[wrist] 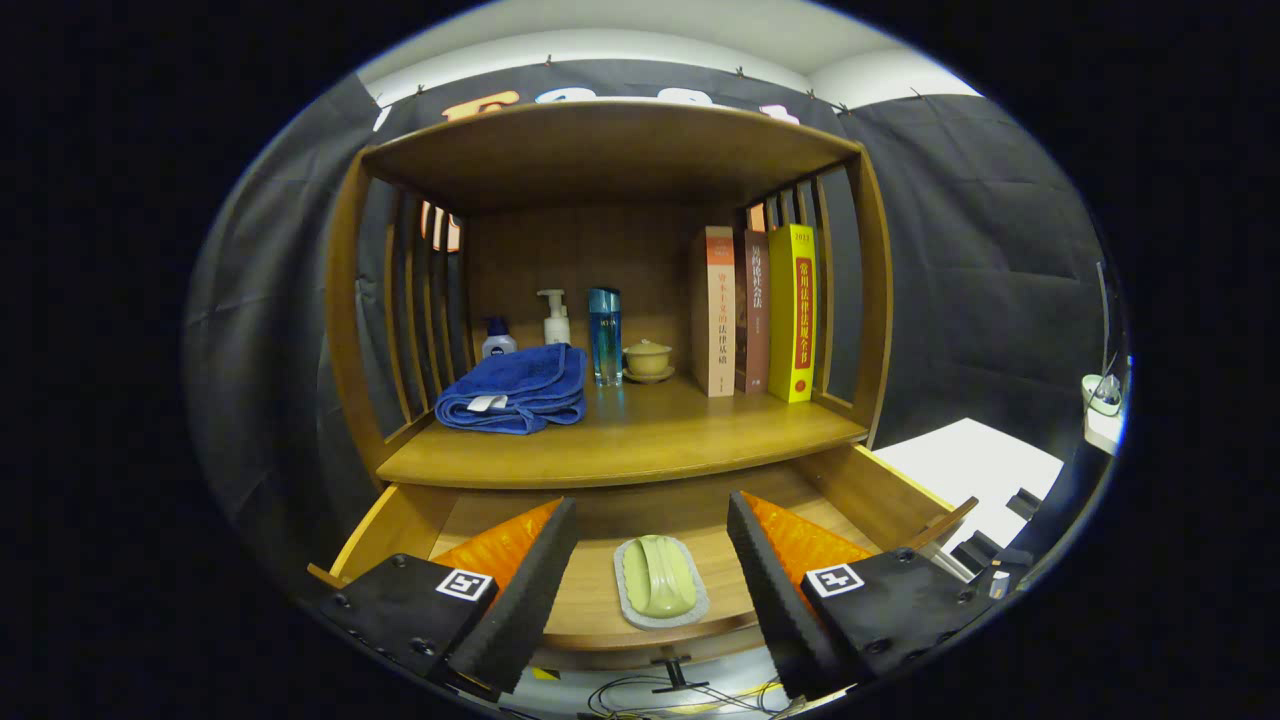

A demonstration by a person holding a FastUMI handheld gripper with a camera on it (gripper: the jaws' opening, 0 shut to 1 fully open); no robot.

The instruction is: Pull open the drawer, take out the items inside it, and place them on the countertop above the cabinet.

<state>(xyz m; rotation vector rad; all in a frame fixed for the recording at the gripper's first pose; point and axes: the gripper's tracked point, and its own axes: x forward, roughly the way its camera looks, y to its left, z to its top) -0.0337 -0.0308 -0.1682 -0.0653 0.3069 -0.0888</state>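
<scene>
The wooden drawer (850, 490) under the cabinet stands pulled open. Inside it, near its front wall, lies a pale green object on a grey pad (659, 580). My gripper (652, 535) hovers above the drawer, open, and the green object lies between and just below the fingertips (550, 560), untouched. The countertop (640, 435) above the drawer is the wooden shelf surface beyond the fingers. A folded blue towel (515, 390) rests on its left part.
On the countertop stand a small blue-capped bottle (497, 338), a white pump bottle (555, 318), a tall blue bottle (604, 335), a lidded yellow cup (648, 358) and three upright books (755, 312). Bare countertop shows in front of the cup. A white table (975, 470) lies to the right.
</scene>
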